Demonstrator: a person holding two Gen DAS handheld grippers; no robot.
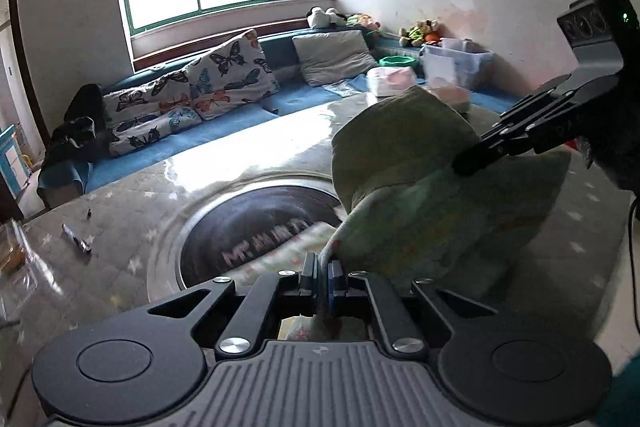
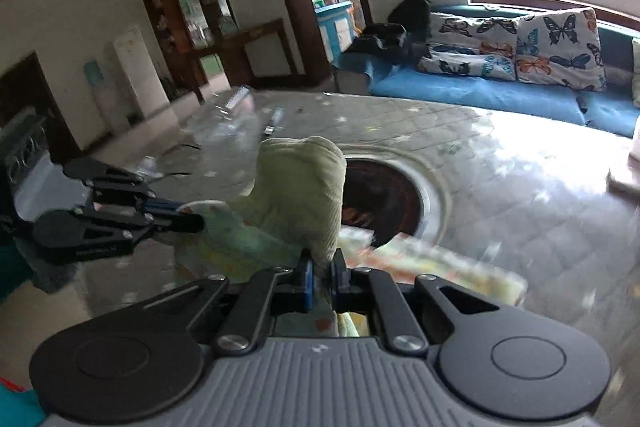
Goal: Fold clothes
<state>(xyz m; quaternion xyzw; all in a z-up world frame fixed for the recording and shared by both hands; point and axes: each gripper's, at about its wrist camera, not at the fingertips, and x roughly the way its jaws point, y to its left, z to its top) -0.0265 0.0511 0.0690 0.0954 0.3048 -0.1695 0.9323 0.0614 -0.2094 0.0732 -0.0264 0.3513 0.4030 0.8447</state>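
Observation:
A small pale green garment [image 1: 404,163] with a light printed lining hangs lifted above the round table [image 1: 132,195]. My left gripper [image 1: 323,277] is shut on its lower edge. My right gripper [image 1: 464,165] comes in from the right and is shut on the garment's other edge. In the right wrist view the right gripper [image 2: 321,273] pinches the green ribbed cloth [image 2: 304,183], and the left gripper [image 2: 192,215] holds the printed edge at the left. Part of the garment is blurred.
The table has a dark round recess [image 1: 256,227] in its middle and a pen [image 1: 76,239] at the left. A blue sofa [image 1: 224,115] with butterfly cushions [image 1: 224,75] runs behind. Clear plastic things [image 2: 236,107] lie on the table's far side.

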